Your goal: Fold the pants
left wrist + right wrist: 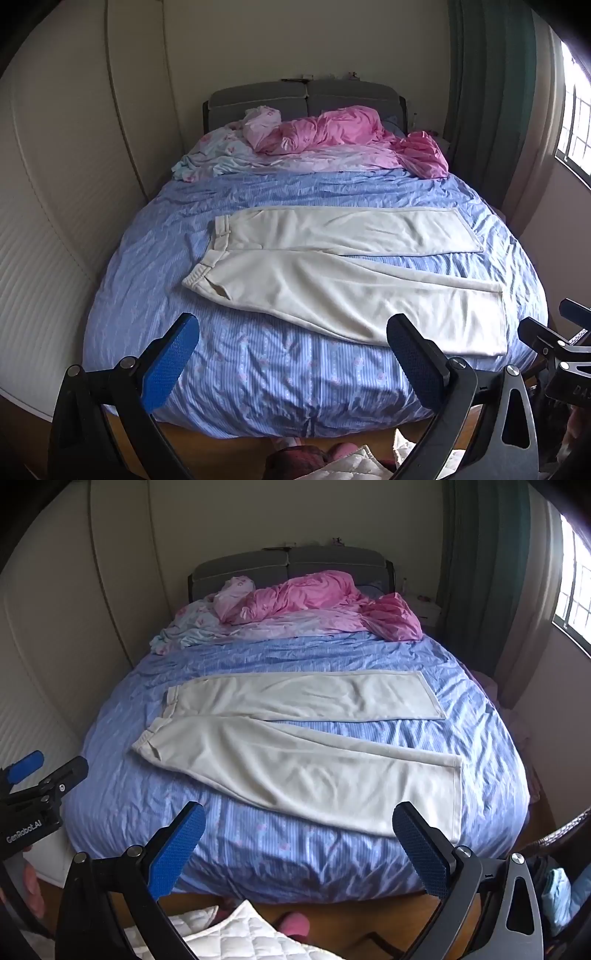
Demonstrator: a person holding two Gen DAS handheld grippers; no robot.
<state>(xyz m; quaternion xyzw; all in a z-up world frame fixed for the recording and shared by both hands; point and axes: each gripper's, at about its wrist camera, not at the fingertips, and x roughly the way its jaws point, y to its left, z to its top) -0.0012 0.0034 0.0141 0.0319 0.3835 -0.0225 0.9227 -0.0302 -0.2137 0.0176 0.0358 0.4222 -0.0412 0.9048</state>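
Clearly at the very start — nothing folded yet. Cream pants [332, 266] spread flat across the blue duvet [258, 376] of the bed, waistband toward the left, both legs running out to the right, split apart with a wedge of duvet showing between them. Far leg [303, 698] straight and tidy; near leg [314, 775] angled toward the foot of the bed, hem close to the right edge, a few shallow wrinkles along its length.

Left tool [293, 354] held off the foot of the bed, fingers spread wide, gripping nothing, well short of the cloth. Right tool [301, 843] likewise spread and empty, hovering at the same edge, lined up nearer the hem end. No contact with the fabric from either.

Probably next: bringing one leg over onto the other. Calls for two pinches on the near leg's outer edge — left near the waistband corner [192, 280], right near the hem [456, 797] — then a lift and carry toward the headboard [306, 98], edges matched to the far leg. Soft, limp cloth, so likely to sag between the two grips; worth keeping it taut.
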